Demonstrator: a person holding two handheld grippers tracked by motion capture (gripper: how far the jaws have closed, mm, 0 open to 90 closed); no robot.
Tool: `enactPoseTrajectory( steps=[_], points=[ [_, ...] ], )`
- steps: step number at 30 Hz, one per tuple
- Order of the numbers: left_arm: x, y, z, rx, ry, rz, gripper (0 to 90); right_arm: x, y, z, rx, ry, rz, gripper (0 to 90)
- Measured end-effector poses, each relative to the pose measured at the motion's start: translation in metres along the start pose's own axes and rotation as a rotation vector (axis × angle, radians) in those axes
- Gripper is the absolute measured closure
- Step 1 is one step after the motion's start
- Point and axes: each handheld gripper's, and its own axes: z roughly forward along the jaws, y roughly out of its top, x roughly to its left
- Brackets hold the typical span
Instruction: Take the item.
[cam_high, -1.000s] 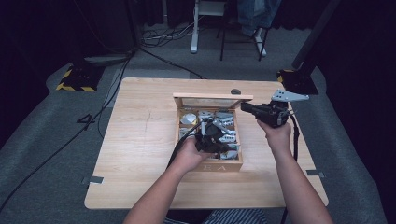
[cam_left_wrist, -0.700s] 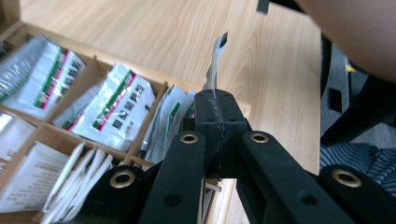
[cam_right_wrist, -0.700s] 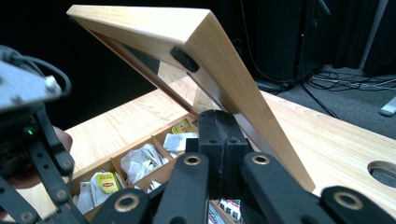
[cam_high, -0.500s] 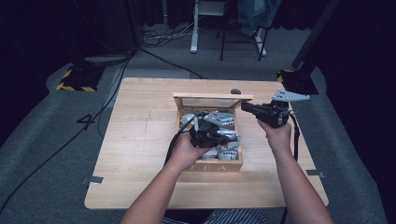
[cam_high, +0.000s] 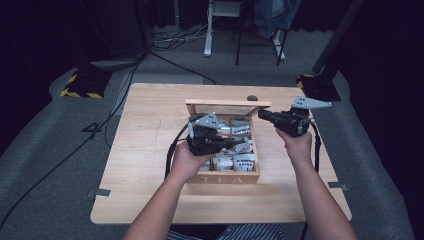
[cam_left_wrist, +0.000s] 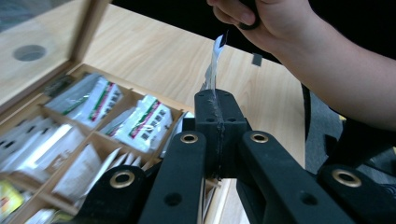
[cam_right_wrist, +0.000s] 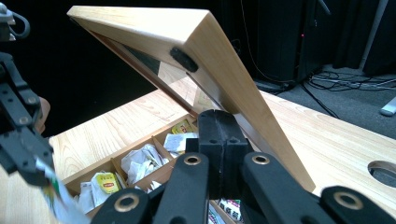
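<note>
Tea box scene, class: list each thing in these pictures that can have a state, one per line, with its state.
Tea box: open, compartments holding tea bags.
Lid: raised, tilted, with the right gripper's shut jaws at its edge.
Left gripper: shut on a tea bag.
Tea bag: pinched in the jaws, lifted above the box.
Right gripper: shut.

Pale smooth wooden tea box (cam_high: 227, 178)

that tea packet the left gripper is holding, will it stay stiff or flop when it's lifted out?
The packet looks thin and probably light, so it may bend. Pinched by its lower edge in the left gripper, it stands upright now, so it has some stiffness. The foil could slip.
</note>
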Motion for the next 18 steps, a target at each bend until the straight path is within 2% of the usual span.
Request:
enactPoseTrajectory(
  steps=[3, 8, 10, 14, 18],
  points=[
    [0.002, -0.005, -0.012, -0.02, 0.025, -0.013, 90.0, 0.0, 0.0, 0.0, -0.001, 0.0, 0.0, 90.0],
    [0.005, -0.011, -0.025, -0.06, 0.039, -0.028, 90.0, 0.0, 0.0, 0.0, 0.001, -0.001, 0.0, 90.0],
    [0.007, -0.015, -0.036, -0.079, 0.054, -0.041, 90.0, 0.0, 0.0, 0.0, 0.002, -0.002, 0.0, 90.0],
    [0.008, -0.02, -0.045, -0.09, 0.069, -0.05, 90.0, 0.0, 0.0, 0.0, 0.002, -0.002, 0.0, 90.0],
    [0.01, -0.027, -0.058, -0.092, 0.105, -0.048, 90.0, 0.0, 0.0, 0.0, 0.003, -0.003, 0.0, 90.0]
  ],
)
